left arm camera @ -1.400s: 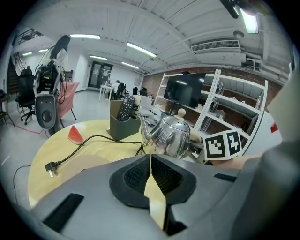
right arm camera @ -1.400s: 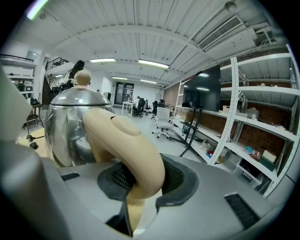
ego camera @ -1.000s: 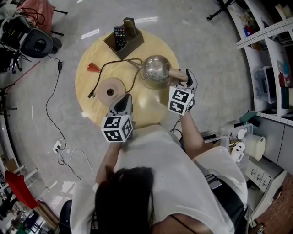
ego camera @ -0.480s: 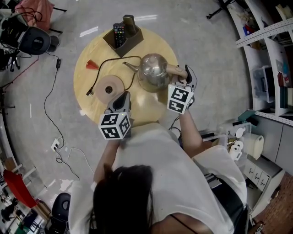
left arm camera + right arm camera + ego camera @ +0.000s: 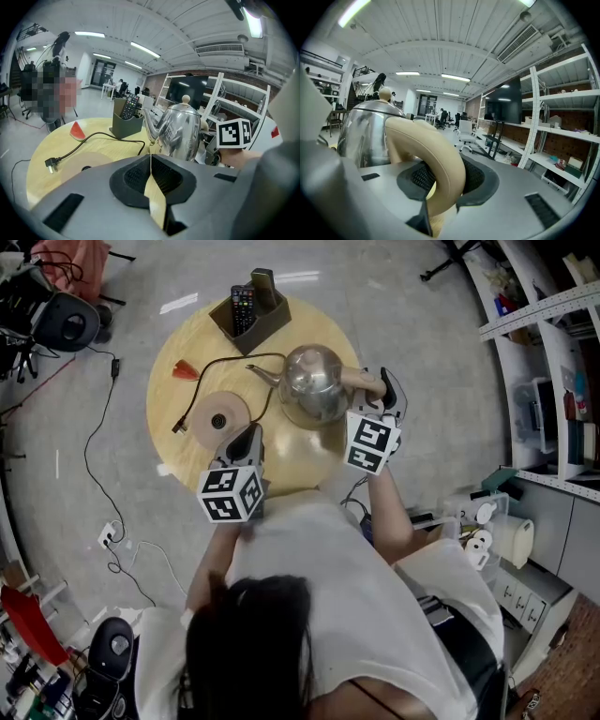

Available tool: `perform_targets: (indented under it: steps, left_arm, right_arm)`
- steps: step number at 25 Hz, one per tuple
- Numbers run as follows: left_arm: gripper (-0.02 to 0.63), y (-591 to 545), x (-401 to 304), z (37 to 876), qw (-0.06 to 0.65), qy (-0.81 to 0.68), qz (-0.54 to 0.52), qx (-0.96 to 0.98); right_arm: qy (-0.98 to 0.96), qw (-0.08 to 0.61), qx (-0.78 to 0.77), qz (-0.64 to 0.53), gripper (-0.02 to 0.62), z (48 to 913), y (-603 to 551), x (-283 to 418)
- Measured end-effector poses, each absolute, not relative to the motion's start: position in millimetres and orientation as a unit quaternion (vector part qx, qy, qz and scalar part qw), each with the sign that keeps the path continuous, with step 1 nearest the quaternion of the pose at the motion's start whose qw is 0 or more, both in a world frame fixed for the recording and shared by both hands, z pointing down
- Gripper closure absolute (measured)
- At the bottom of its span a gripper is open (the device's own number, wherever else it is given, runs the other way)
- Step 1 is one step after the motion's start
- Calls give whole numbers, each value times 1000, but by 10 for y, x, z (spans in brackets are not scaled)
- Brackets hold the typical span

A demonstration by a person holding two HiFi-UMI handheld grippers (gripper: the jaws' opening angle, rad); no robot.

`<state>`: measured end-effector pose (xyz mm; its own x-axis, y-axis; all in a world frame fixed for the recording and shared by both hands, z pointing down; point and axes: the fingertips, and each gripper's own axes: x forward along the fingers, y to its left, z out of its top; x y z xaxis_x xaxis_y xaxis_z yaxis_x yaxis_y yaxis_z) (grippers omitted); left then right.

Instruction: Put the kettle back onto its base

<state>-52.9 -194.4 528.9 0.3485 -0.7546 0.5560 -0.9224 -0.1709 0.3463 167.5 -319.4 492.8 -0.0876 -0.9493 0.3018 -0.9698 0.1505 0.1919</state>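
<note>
Right gripper [image 5: 382,397] grips the beige handle [image 5: 433,154] of the steel kettle [image 5: 314,382], which is over the round table [image 5: 309,460], right of its base [image 5: 217,418] and apart from it. Left gripper [image 5: 246,442] is closed on nothing, near the base

Open-plan office-laboratory: metal shelving [image 5: 560,100] at right, office chairs [image 5: 465,132] at centre, ceiling strip lights [image 5: 457,78] at top.

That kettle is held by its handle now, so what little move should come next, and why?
Probably carry the kettle sideways until it is over the round base. The right gripper is clamped on the tan handle, and the base lies bare on the table to the kettle's left in the head view, so lowering should wait.
</note>
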Motion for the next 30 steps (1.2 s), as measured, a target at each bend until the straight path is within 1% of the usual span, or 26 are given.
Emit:
perform_targets:
  steps: [9, 13, 17, 30]
  left_arm:
    - [578, -1943, -590, 5219, 317, -571, 112, 749]
    - [578, -1920, -638, 5181, 312, -584, 104, 742]
    - [578, -1917, -686, 5130, 306, -596, 94, 737]
    - [578, -1840, -965, 5043, 290, -626, 79, 719]
  right_arm:
    - [-745, 153, 649, 32, 462, 4755, -3237, 1607]
    - [-753, 150, 640, 18, 462, 4678, -3235, 1526]
    - [-756, 150, 636, 32, 462, 4620, -3224, 1465]
    - [-783, 133, 607, 34, 460, 4521, -3238, 1026]
